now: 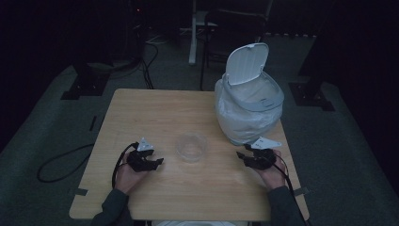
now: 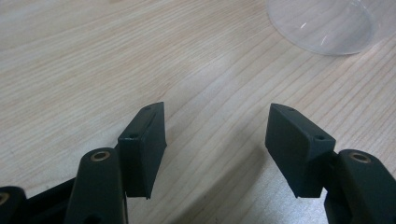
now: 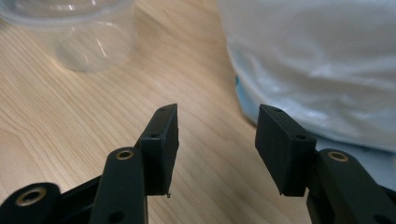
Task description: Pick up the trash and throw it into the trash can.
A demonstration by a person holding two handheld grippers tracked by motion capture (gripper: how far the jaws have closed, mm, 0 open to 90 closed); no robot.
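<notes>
Item: clear plastic cup (image 1: 191, 147), upright at table (image 1: 155, 113) centre, untouched. My left gripper (image 1: 157, 162) at its 9 o'clock, jaws spread, nothing between. My right gripper (image 1: 241, 155) at its 3 o'clock, jaws parted, empty. White lined bin (image 1: 249, 110), lid raised, at cup's 2 o'clock.

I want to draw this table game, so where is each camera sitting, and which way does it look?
High view: above the person's side, looking forward and down on the table, bin, both forearms and grippers.
Left gripper view: rides the left gripper, looking along its open jaws over the wood toward the clear cup.
Right gripper view: rides the right gripper, open jaws facing the bin's bag.
All three share the cup.
</notes>
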